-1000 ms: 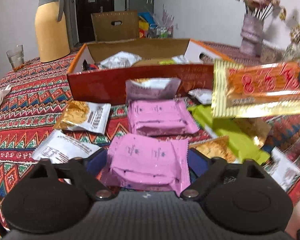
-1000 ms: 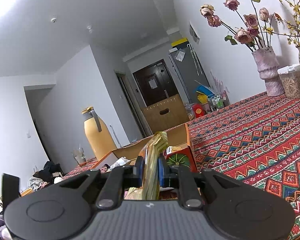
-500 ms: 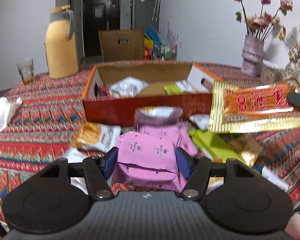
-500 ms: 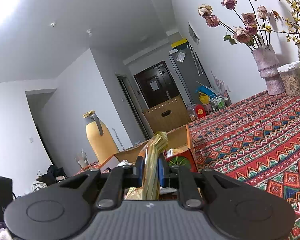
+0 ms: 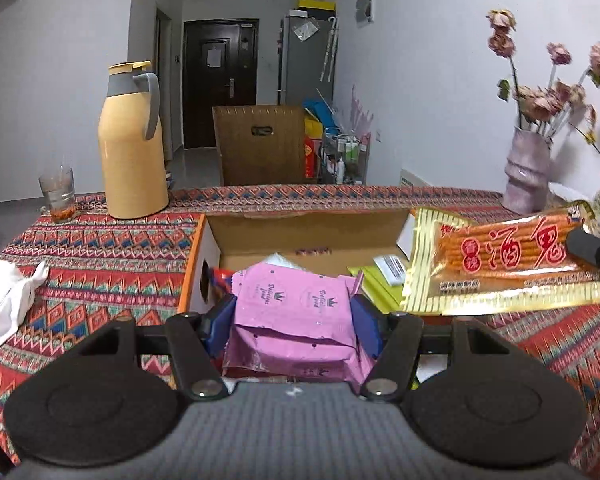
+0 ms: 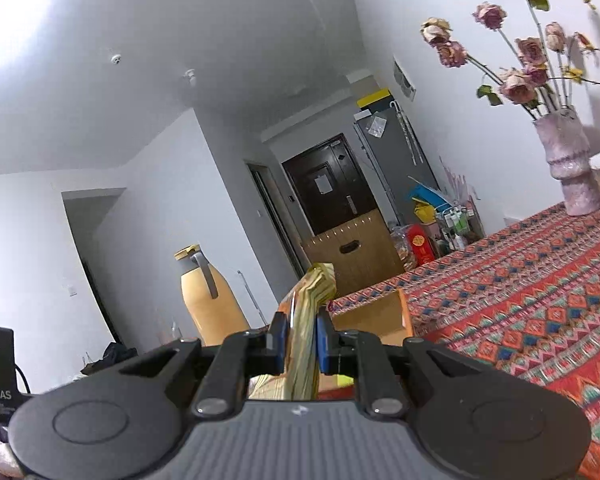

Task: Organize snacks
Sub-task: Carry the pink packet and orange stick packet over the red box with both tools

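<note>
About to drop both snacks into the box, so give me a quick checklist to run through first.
1. Left claw grips the pink foil snack pack: ok.
2. Right claw pinches the gold-and-orange stick snack bag: ok.
3. Open brown cardboard box ahead of the pink pack: ok.
4. Free room in the box: ok, bare floor shows.
5. Gold bag fully over the box: cannot tell.

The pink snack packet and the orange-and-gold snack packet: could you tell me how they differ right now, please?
The pink snack packet is plain pink, squarish and puffy; the orange-and-gold snack packet is long and flat, with large red characters. The left claw clamps the pink one at both sides; the right claw pinches the gold one at one end. Both are held above the open box.
</note>
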`<state>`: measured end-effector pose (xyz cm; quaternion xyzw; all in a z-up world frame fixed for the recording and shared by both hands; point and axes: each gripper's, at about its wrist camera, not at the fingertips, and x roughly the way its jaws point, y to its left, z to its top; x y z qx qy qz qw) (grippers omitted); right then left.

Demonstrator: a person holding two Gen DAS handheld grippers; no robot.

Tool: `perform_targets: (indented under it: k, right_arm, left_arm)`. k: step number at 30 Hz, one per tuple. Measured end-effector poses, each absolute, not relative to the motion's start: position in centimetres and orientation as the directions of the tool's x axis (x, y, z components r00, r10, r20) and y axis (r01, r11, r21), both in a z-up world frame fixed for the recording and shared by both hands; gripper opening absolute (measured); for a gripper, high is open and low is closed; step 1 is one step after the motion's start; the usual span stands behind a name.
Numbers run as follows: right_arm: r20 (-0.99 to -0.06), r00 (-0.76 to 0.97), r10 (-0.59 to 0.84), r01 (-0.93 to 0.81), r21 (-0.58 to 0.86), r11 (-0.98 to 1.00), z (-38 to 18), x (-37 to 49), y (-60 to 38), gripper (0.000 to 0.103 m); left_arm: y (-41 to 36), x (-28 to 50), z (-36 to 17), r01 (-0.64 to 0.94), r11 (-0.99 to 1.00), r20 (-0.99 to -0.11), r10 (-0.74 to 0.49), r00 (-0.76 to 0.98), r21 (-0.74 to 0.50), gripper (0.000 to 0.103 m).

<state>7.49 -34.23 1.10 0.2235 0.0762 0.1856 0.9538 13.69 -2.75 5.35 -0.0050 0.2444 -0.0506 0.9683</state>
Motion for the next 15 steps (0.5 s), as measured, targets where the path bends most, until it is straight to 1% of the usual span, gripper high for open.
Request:
perform_targets:
  k: [9,13,15]
  right_arm:
    - [-0.083,0.900,0.428,-0.345,0.467,0.814,1.5,15.3,-32.7,0.014]
    - [-0.110,0.892,0.438,-0.342,0.471,0.813,1.1,18.5,-32.0,0.014]
    - [-0.132,0.888,0.441,-0.333,0.479,0.812,0.4,19.8,-31.7,0.014]
  left_arm:
    - [-2.7,20.7,5.2,0.044,0.996,-0.480,-0.074,0.874,-0.074,0.063]
    - [-2.7,22.9,4.3,0.017,0.996,-0.479,-0.056,0.876,-0.085,0.063]
    - [-2.3,23.6,3.4,0.024,0.994,-0.482,-0.074,0.873,-0.109,0.063]
